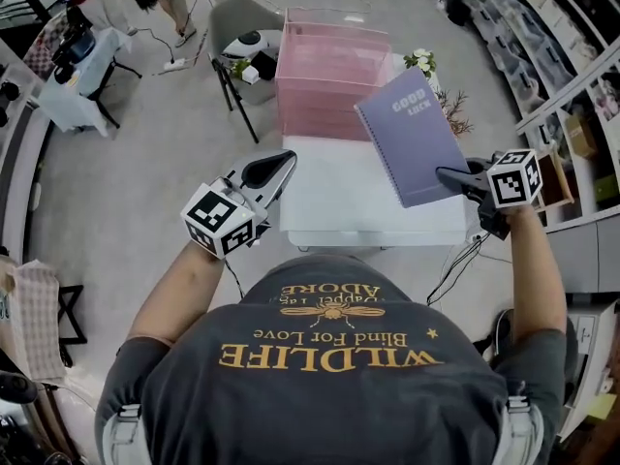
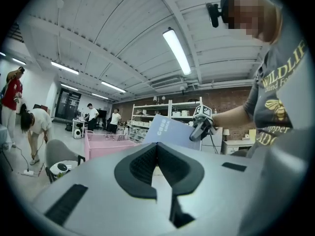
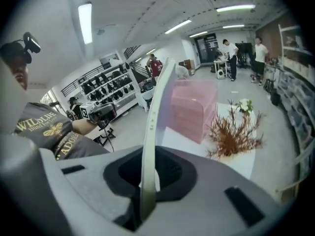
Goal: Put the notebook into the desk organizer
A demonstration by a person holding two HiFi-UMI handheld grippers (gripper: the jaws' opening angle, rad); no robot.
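The purple spiral notebook (image 1: 412, 134) marked "GOOD LUCK" hangs tilted in the air over the white table's (image 1: 373, 206) right part. My right gripper (image 1: 455, 177) is shut on its lower right edge. In the right gripper view the notebook (image 3: 153, 122) stands edge-on between the jaws of that gripper (image 3: 147, 181). The pink translucent desk organizer (image 1: 329, 76) stands at the table's far side, left of the notebook. My left gripper (image 1: 276, 168) hovers at the table's near left corner, shut and holding nothing. From the left gripper (image 2: 157, 154) I see the notebook (image 2: 167, 131) and organizer (image 2: 106, 144) ahead.
A dried reddish plant (image 1: 452, 109) and white flowers (image 1: 419, 61) stand on the table's far right. A grey chair (image 1: 237, 27) with a white object stands behind the organizer. Shelving (image 1: 572, 95) runs along the right. People stand at the back left.
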